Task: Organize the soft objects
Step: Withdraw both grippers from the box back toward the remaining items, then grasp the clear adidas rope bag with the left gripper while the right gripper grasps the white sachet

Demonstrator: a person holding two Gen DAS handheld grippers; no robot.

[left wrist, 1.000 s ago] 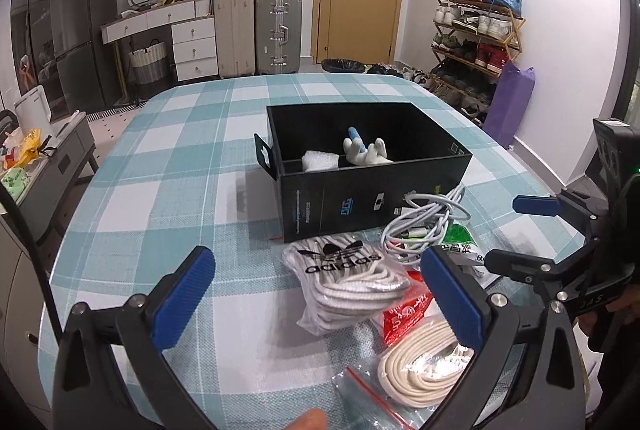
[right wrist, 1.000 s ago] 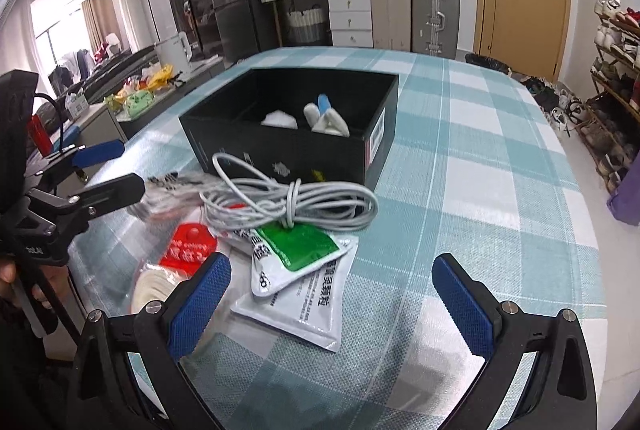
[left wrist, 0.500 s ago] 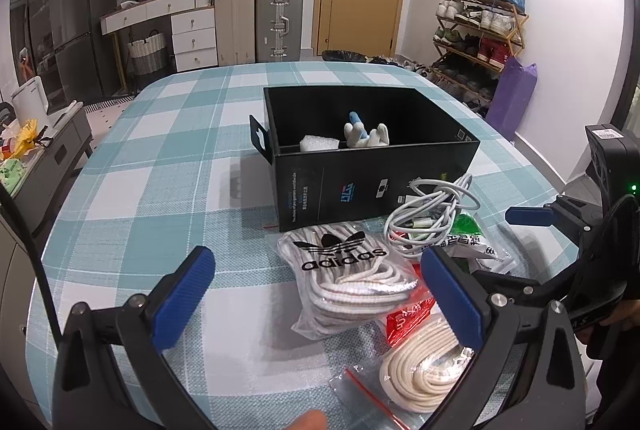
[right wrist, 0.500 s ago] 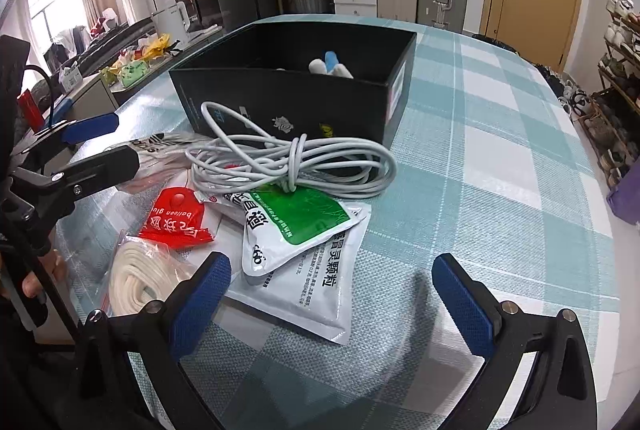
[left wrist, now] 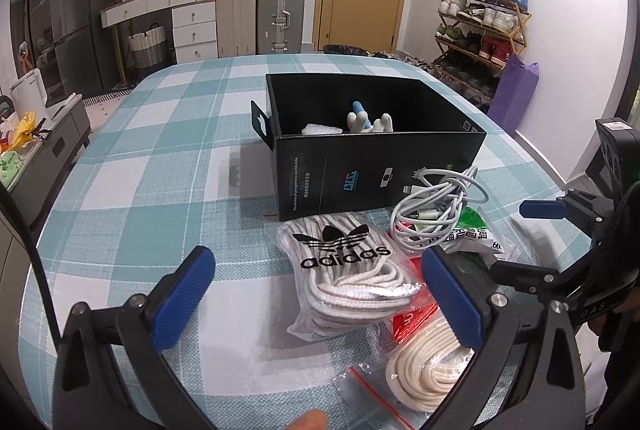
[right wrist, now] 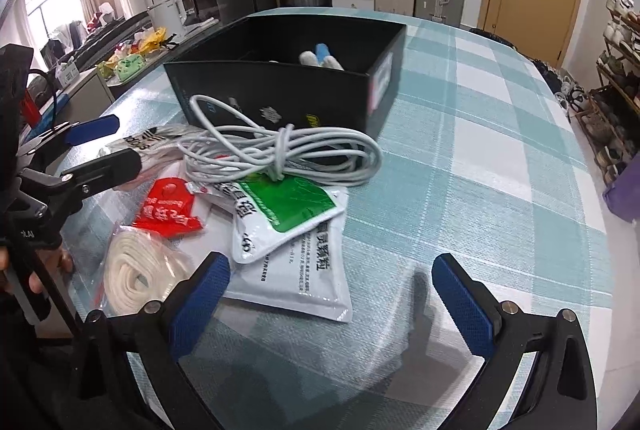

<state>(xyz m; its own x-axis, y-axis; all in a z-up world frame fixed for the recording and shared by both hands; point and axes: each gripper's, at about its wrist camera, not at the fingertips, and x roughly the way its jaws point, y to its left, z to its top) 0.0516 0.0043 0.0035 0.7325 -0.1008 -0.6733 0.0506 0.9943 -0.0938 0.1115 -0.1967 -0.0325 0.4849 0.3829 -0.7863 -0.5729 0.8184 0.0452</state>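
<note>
From the left wrist view, the left gripper (left wrist: pixel 320 304) hangs over the checked table (left wrist: pixel 132 186) with its blue pads wide apart and nothing between them. Just under it lies the bag of white laces (left wrist: pixel 344 272) with the Adidas print, and nearer to the person a second bag of cream laces (left wrist: pixel 424 366). Behind them stands the black box (left wrist: pixel 376 170), where a white and blue glove (left wrist: pixel 366 120) already lies.

From the right wrist view, the right gripper (right wrist: pixel 330 304) is also spread open and empty, low over the white sachet (right wrist: pixel 304 278) and the green sachet (right wrist: pixel 284 214) on top of it. The coiled white cable (right wrist: pixel 288 154) rests between the sachets and the box.

I think this is the approach before a pick. Next, one gripper should come down and close on a soft bag, then carry it into the box.
</note>
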